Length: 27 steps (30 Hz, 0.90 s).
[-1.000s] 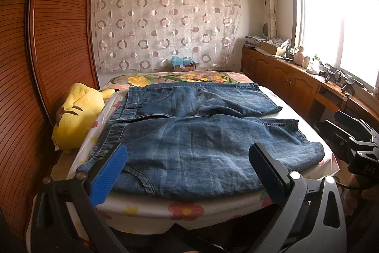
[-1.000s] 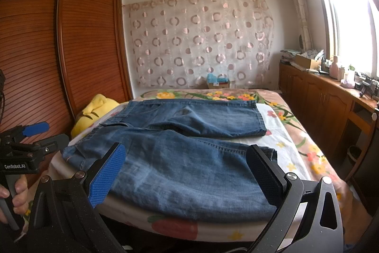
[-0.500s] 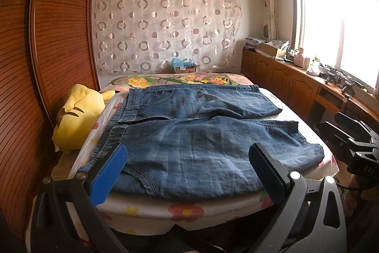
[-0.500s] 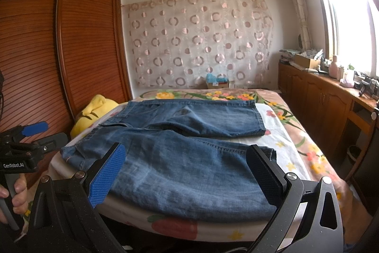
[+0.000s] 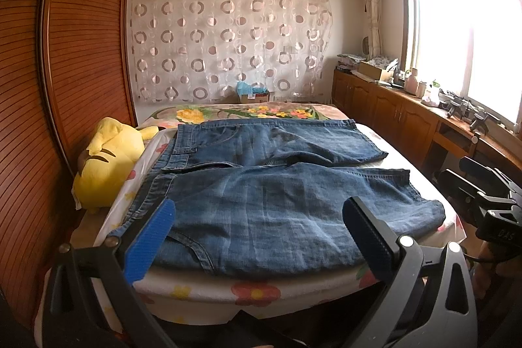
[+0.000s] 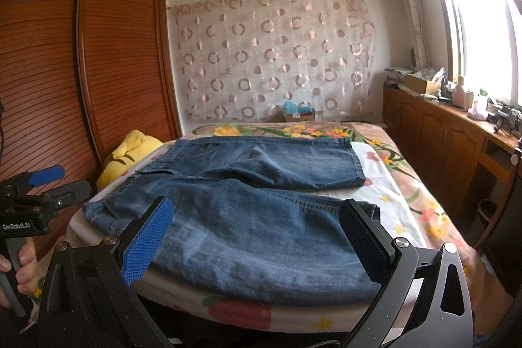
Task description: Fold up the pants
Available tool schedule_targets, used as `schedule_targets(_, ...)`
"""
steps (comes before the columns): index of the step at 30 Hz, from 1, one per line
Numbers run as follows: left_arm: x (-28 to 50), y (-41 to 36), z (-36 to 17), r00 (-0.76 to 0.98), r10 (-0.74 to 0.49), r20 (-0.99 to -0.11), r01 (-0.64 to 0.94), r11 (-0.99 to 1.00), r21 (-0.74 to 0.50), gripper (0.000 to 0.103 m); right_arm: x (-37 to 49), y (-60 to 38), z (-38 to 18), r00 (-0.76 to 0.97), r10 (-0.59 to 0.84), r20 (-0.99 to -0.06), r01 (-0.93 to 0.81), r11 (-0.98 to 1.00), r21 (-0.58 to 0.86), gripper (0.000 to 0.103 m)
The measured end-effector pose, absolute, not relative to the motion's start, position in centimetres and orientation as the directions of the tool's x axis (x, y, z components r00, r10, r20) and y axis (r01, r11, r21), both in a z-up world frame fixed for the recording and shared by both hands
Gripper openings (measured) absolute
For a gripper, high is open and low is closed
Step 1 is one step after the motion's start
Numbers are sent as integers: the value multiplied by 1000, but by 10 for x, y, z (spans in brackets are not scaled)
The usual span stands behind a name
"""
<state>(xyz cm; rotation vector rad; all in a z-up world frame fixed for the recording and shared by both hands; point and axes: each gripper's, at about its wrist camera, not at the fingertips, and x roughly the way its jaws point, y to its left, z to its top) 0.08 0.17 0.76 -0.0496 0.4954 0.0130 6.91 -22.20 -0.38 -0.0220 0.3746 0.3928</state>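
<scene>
Blue denim pants (image 5: 270, 201) (image 6: 254, 217) lie spread flat across the near end of a bed, waistband to the left, both legs running to the right. My left gripper (image 5: 257, 220) hovers in front of the near leg, open, with nothing between its fingers. My right gripper (image 6: 257, 220) hangs open too, just short of the near leg's edge. Each gripper shows in the other's view: the right one (image 5: 486, 188) at the bed's right edge, the left one (image 6: 42, 185) at the left, held by a hand (image 6: 19, 263).
The bed (image 5: 254, 292) has a floral sheet. A yellow plush toy (image 5: 104, 158) lies at its left side against a wooden wardrobe (image 5: 65, 80). A low wooden cabinet (image 5: 407, 123) with clutter runs under the window on the right. A small box (image 5: 254, 93) sits beyond the bed.
Both grippers stay open and nearly still; the view has barely shifted. The pants have not moved.
</scene>
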Motion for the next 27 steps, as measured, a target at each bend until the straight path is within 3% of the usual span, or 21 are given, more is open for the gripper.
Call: schedule_targets(27,0,4,8,882,-2,-472,-23,999,-48,103,69,-225,-5,857,366,-363,-373,926,53,103)
